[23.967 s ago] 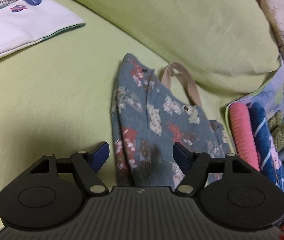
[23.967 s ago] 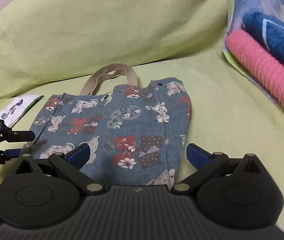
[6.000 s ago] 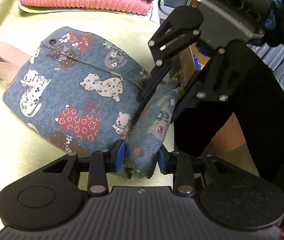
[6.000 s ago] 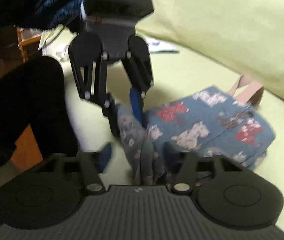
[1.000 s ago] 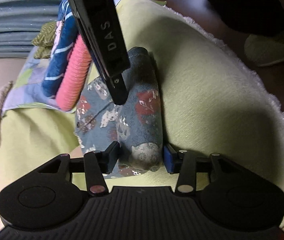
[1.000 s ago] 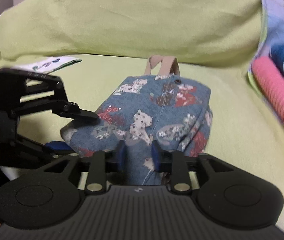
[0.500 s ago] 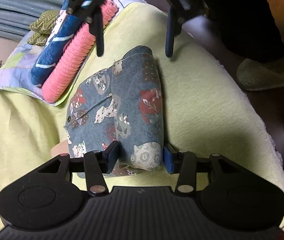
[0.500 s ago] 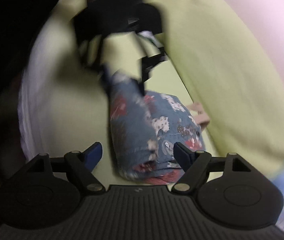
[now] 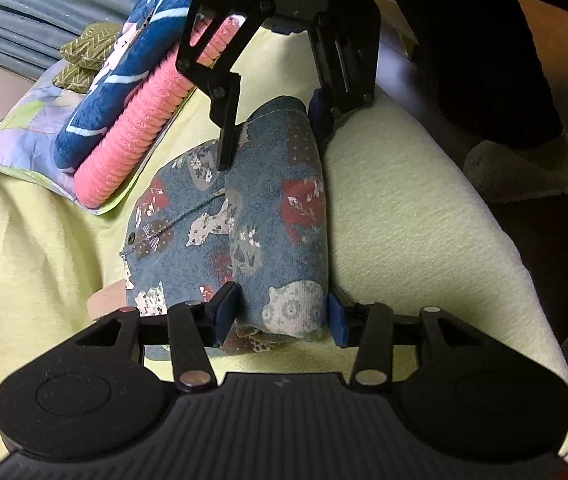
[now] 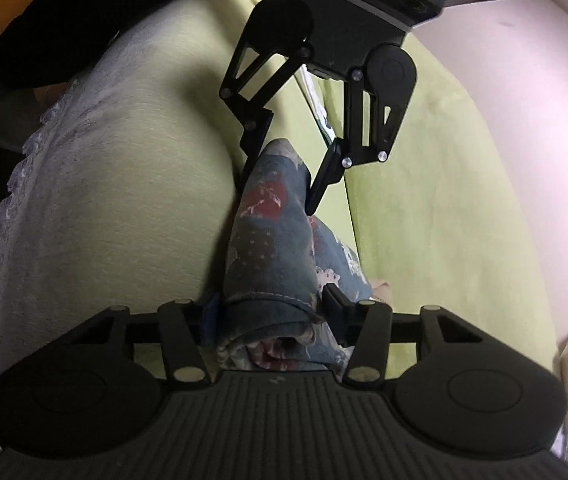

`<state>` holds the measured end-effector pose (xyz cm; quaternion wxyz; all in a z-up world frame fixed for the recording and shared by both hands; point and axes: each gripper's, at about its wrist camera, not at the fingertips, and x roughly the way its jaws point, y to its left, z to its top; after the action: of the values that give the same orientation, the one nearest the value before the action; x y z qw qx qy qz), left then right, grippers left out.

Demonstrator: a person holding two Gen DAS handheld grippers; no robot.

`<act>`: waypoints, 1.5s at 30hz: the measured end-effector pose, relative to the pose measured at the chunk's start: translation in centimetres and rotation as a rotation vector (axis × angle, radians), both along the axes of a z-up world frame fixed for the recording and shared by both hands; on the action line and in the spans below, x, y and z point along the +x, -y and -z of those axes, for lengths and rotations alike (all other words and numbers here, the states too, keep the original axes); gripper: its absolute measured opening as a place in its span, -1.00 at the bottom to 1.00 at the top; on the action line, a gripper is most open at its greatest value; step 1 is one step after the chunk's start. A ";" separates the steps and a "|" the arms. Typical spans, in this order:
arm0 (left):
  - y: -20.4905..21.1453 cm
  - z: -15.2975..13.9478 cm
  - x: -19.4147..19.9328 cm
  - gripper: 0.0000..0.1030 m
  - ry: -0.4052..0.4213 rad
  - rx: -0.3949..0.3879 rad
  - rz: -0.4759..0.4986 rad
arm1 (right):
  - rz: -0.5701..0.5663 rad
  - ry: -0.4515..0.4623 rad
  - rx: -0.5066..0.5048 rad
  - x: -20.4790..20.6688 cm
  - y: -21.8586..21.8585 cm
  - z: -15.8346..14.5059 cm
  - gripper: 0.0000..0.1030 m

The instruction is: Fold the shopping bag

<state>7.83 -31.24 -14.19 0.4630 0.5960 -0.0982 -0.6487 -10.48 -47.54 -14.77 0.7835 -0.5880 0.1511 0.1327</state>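
The blue cat-print shopping bag [image 9: 268,220] lies folded into a thick roll on the yellow-green cover. My left gripper [image 9: 282,314] is shut on the near end of the roll. My right gripper [image 10: 272,316] is shut on the opposite end of the bag [image 10: 272,248]. Each gripper shows in the other's view: the right one [image 9: 272,136] at the far end, the left one [image 10: 280,188] likewise. A bit of the beige handle [image 9: 104,304] pokes out at the left.
A pink towel [image 9: 144,120] and a blue towel [image 9: 116,72] lie stacked on a patterned cloth at the upper left. The cushion's edge [image 9: 483,216] drops off to the right, with a slippered foot [image 9: 531,168] on the floor beyond.
My right gripper has swung down onto the far end of the roll and shut on it. My left gripper has kept its hold on the near end.
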 end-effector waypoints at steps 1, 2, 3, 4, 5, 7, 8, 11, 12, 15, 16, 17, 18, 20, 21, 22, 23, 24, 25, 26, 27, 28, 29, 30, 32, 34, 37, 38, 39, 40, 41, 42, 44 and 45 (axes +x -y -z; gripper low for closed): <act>0.0 0.0 0.1 -0.02 -0.010 -0.001 0.001 | -0.005 -0.008 0.017 0.0 0.2 -0.1 -0.12; -0.1 0.0 0.3 -0.02 -0.022 -0.002 0.001 | -0.007 -0.016 0.033 0.1 0.3 -0.2 -0.14; -0.1 -0.1 0.4 -0.02 -0.036 -0.003 -0.002 | -0.004 -0.028 0.056 0.2 0.4 -0.3 -0.16; -0.1 -0.2 0.5 -0.02 -0.055 -0.003 -0.010 | 0.006 -0.043 0.091 0.4 0.6 -0.5 -0.18; 0.1 -0.3 0.7 -0.02 -0.078 -0.001 -0.020 | 0.030 -0.066 0.149 0.8 0.8 -1.0 -0.20; 0.4 -0.8 1.3 -0.01 -0.141 0.011 -0.054 | 0.092 -0.123 0.279 1.5 1.2 -2.2 -0.24; 0.4 -1.0 1.4 -0.01 -0.173 0.018 -0.070 | 0.126 -0.153 0.343 1.9 1.4 -2.8 -0.25; 0.2 -1.5 1.6 0.00 -0.264 0.039 -0.112 | 0.239 -0.246 0.547 3.3 2.0 -4.7 -0.27; 0.1 -1.6 1.6 0.00 -0.294 0.046 -0.126 | 0.275 -0.280 0.616 3.6 2.3 -5.3 -0.28; -0.2 -2.1 1.8 0.00 -0.385 0.068 -0.169 | 0.347 -0.389 0.797 4.0 3.0 -6.7 -0.29; -0.3 -2.2 1.8 0.00 -0.415 0.075 -0.183 | 0.364 -0.431 0.856 3.9 3.3 -7.0 -0.29; -0.4 -2.3 1.8 0.00 -0.445 0.082 -0.197 | 0.380 -0.473 0.916 3.8 3.5 -7.3 -0.29; -0.5 -2.5 1.9 0.00 -0.476 0.089 -0.211 | 0.397 -0.515 0.973 3.7 3.8 -7.5 -0.29; -0.7 -2.8 2.0 0.00 -0.536 0.104 -0.240 | 0.431 -0.594 1.078 3.5 4.3 -7.5 -0.31; -0.8 -2.9 2.0 0.00 -0.566 0.111 -0.254 | 0.449 -0.621 1.122 3.6 4.6 -7.4 -0.31; -0.9 -3.1 2.1 0.00 -0.597 0.118 -0.268 | 0.463 -0.640 1.153 3.8 5.0 -7.3 -0.31; -1.0 -3.2 2.1 0.00 -0.627 0.125 -0.282 | 0.477 -0.660 1.184 4.1 5.4 -7.3 -0.32; -0.8 -3.5 2.7 0.00 -0.645 0.138 -0.288 | 0.492 -0.680 1.216 4.3 5.7 -7.2 -0.32; -0.6 -3.6 3.2 0.00 -0.647 0.152 -0.284 | 0.501 -0.697 1.236 4.5 6.0 -7.2 -0.33; -0.6 -3.7 3.2 0.00 -0.640 0.163 -0.277 | 0.497 -0.704 1.226 4.6 5.9 -7.3 -0.33; -0.5 -3.7 3.1 0.00 -0.627 0.171 -0.268 | 0.491 -0.699 1.199 4.4 5.7 -7.6 -0.33; -0.5 -3.6 3.0 0.00 -0.613 0.178 -0.259 | 0.475 -0.680 1.141 4.0 5.1 -7.9 -0.33; -0.5 -3.6 2.9 0.00 -0.602 0.183 -0.252 | 0.453 -0.656 1.067 3.6 4.2 -8.2 -0.29; -0.5 -3.5 2.8 0.00 -0.595 0.186 -0.246 | 0.430 -0.626 0.991 3.0 3.5 -8.6 -0.24; -0.5 -3.4 2.9 0.00 -0.593 0.188 -0.239 | 0.385 -0.552 0.833 2.1 1.8 -8.9 -0.12; -0.6 -3.3 2.9 0.00 -0.595 0.188 -0.236 | 0.326 -0.456 0.678 1.0 0.4 -8.8 0.10; -0.5 -3.1 2.9 0.00 -0.594 0.190 -0.232 | 0.273 -0.359 0.540 -0.1 -0.6 -8.5 0.28; -0.5 -3.0 2.9 0.00 -0.594 0.190 -0.231 | 0.245 -0.339 0.513 -0.5 -0.7 -8.4 0.28; -0.4 -2.9 2.9 0.00 -0.593 0.191 -0.229 | 0.205 -0.326 0.483 -0.9 -0.9 -8.1 0.20; -0.3 -2.8 2.9 0.00 -0.590 0.194 -0.225 | 0.165 -0.313 0.452 -1.3 -1.2 -7.9 0.09; -0.1 -2.8 2.9 0.00 -0.584 0.198 -0.219 | 0.126 -0.308 0.425 -1.7 -1.3 -7.6 -0.19; 0.0 -2.7 2.9 0.00 -0.581 0.203 -0.216 | 0.100 -0.321 0.418 -1.9 -1.4 -7.4 -0.26; 0.3 -2.8 2.9 0.00 -0.583 0.215 -0.215 | 0.103 -0.348 0.449 -1.9 -1.0 -7.4 -0.33; 0.4 -2.9 3.1 0.00 -0.591 0.221 -0.219 | 0.115 -0.368 0.482 -1.7 -0.8 -7.4 -0.35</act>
<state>10.92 -31.65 -11.33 0.4708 0.4357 0.1759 -0.7467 -12.18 -46.78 -7.33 0.8661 -0.3418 0.2875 0.2246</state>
